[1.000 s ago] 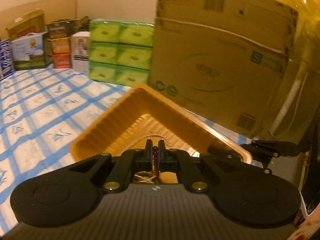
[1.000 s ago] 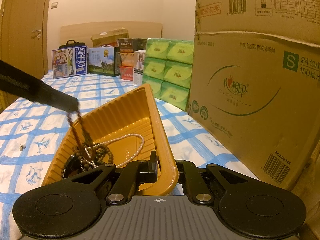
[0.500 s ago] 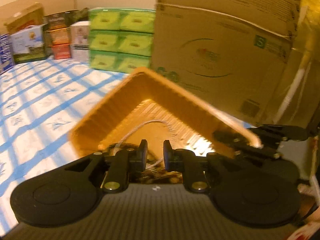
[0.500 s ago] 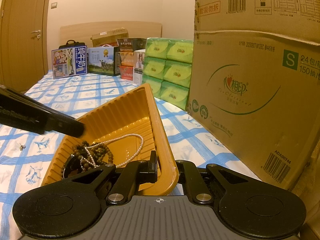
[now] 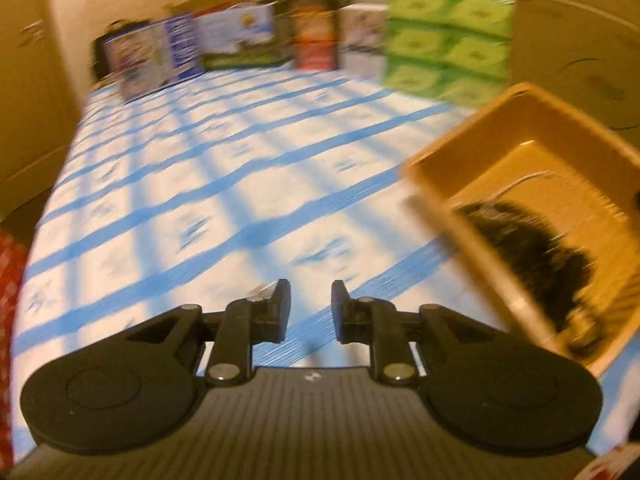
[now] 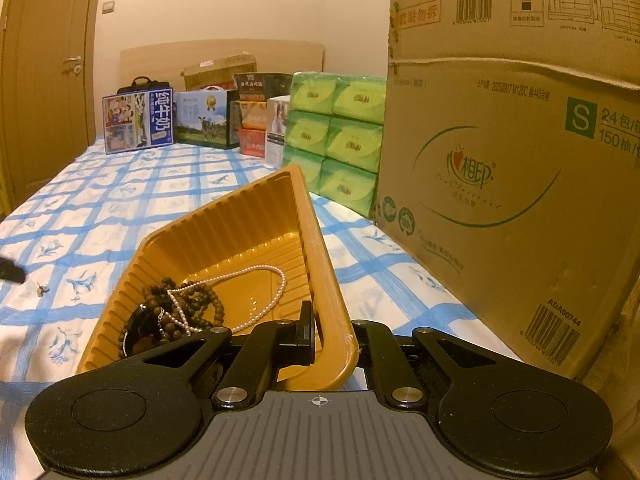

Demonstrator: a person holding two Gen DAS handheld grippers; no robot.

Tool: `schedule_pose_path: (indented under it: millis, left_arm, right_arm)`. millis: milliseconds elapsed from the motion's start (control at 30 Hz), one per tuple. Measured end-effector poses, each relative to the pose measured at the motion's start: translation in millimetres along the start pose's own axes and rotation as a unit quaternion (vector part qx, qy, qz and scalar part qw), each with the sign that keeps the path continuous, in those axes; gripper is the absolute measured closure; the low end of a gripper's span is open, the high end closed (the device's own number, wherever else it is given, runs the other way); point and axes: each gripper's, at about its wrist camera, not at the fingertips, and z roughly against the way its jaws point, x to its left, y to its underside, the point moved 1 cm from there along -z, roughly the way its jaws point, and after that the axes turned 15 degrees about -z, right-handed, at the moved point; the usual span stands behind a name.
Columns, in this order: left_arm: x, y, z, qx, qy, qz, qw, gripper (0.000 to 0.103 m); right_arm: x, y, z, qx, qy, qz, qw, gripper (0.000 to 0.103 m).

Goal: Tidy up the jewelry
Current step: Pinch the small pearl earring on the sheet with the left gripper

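The right tool (image 6: 334, 334) is clenched on the near rim of a golden-yellow plastic tray (image 6: 320, 240), one finger inside the wall and the other outside it, holding the tray tipped so its far corner rises. The tray rests over a bed (image 6: 100, 216) covered in a white sheet with blue checks.

Inside the tray, toward 8 o'clock in the right wrist view, dark brown wooden beads (image 6: 200, 304) lie heaped in a tangle. A pearl necklace (image 6: 276, 292) loops from the heap toward the tray's middle. A dark round item sits under the beads, too hidden to identify. A small piece of jewelry (image 6: 41, 289) lies loose on the sheet at 9 o'clock, well apart from the tray.

The left tool (image 5: 311, 312) has just been opening; its jaws stand apart with nothing between them, over bare sheet. Its view is blurred, with the tray at 3 o'clock.

At 3 o'clock in the right wrist view stands a large cardboard box (image 6: 500, 184). Green tissue packs (image 6: 340, 136) are stacked just beside it at 12 o'clock, and a row of cartons lines the headboard.
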Motion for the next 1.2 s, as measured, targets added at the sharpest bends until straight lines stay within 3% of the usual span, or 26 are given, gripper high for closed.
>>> schedule_pose_path:
  millis: [267,733,1200]
  left_arm:
    - [29,33,-11,0.022,-0.034,0.031,0.9987,0.083]
    - [10,13,-44,-0.002,-0.027,-0.001,0.9996,0.083]
    - [9,17,-67,0.008,-0.031,-0.011,0.9994,0.088]
  right_arm:
    - [-1,0,0,0.001,0.000,0.000,1.000,0.097]
    - [0,0,0,0.002,0.002,0.002,1.000,0.097]
    - [-3,1,-3,0.004,0.006,0.005,1.000,0.097]
